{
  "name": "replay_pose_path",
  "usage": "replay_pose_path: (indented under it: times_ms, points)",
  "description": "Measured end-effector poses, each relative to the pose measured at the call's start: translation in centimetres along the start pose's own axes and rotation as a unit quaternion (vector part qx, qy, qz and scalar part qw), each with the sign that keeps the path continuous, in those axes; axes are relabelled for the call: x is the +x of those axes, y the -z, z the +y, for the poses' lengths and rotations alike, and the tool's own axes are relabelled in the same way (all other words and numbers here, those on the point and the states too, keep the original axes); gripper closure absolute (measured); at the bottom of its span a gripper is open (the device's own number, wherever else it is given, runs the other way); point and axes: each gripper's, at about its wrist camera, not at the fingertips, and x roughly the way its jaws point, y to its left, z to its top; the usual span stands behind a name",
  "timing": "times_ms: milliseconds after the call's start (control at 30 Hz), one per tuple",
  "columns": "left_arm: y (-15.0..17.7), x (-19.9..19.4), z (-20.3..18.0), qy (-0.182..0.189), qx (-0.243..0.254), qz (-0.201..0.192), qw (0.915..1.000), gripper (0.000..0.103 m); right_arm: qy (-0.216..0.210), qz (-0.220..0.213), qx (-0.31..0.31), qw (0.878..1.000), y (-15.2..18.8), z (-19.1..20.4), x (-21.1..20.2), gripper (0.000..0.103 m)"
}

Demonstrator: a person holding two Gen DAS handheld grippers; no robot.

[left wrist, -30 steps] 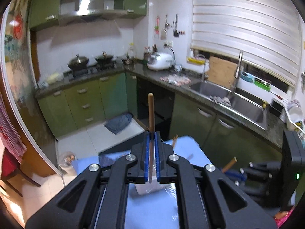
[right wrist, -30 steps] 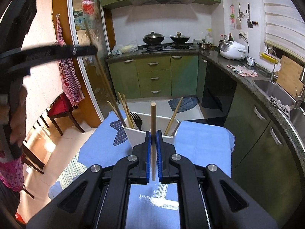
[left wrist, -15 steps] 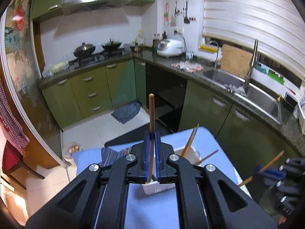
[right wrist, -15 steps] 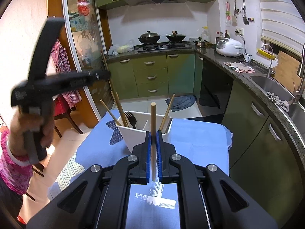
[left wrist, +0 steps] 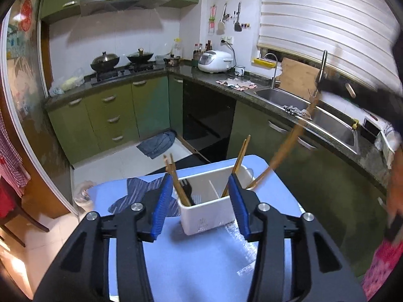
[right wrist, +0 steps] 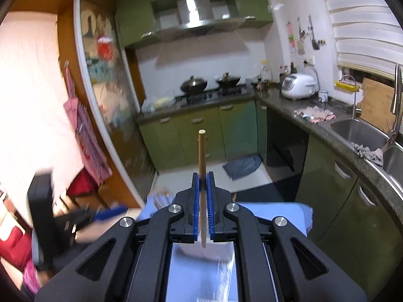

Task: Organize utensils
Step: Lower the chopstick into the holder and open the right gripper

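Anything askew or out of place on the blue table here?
Mostly tidy, but one wooden chopstick leans steeply out of the white plastic utensil holder over its right rim, flatter than the chopsticks beside it.

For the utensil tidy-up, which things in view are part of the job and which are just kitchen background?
Part of the job:
- white rectangular plastic utensil holder
- wooden chopsticks standing in it
- black plastic fork in it
- single wooden chopstick clamped in the right claw
- left claw, opening, nothing between its jaws

Just lying about:
- white rice cooker
- two dark lidded woks
- steel sink
- blue floor rag
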Motion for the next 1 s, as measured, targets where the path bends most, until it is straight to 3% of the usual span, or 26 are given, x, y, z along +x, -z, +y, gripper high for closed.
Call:
replay_pose_path:
  times_ms: [233, 433, 667, 767, 900, 1000]
  points:
    - [1.9, -1.8, 0.3, 0.010, 0.005, 0.002, 0.9999, 0.055, 0.036, 0.015, 0.022, 0.999, -1.7, -1.4, 5.1, 0.097]
    - [3.2, -1.9, 0.6, 0.015, -0.002, 0.007, 0.9999, 0.049, 0.042, 0.070, 0.021, 0.996, 1.9, -2.0, 9.8, 0.097]
    - [5.3, -1.3, 1.2, 0.029, -0.027, 0.021, 0.9990, 0.041, 0.043, 0.107, 0.006, 0.993, 5.4, -1.7, 13.0, 0.096]
    - [6.1, -1.1, 1.1, 0.034, -0.029, 0.029, 0.9986, 0.041, 0.046, 0.111, -0.002, 0.993, 6.4, -1.4, 13.4, 0.089]
    - [7.0, -0.8, 1.1, 0.037, -0.033, 0.037, 0.9981, 0.041, 0.045, 0.086, -0.003, 0.995, 6.9, -1.0, 11.6, 0.088]
    - [7.5, -0.7, 1.4, 0.034, -0.038, 0.039, 0.9979, 0.038, 0.043, 0.063, -0.011, 0.997, 7.4, -0.6, 9.2, 0.077]
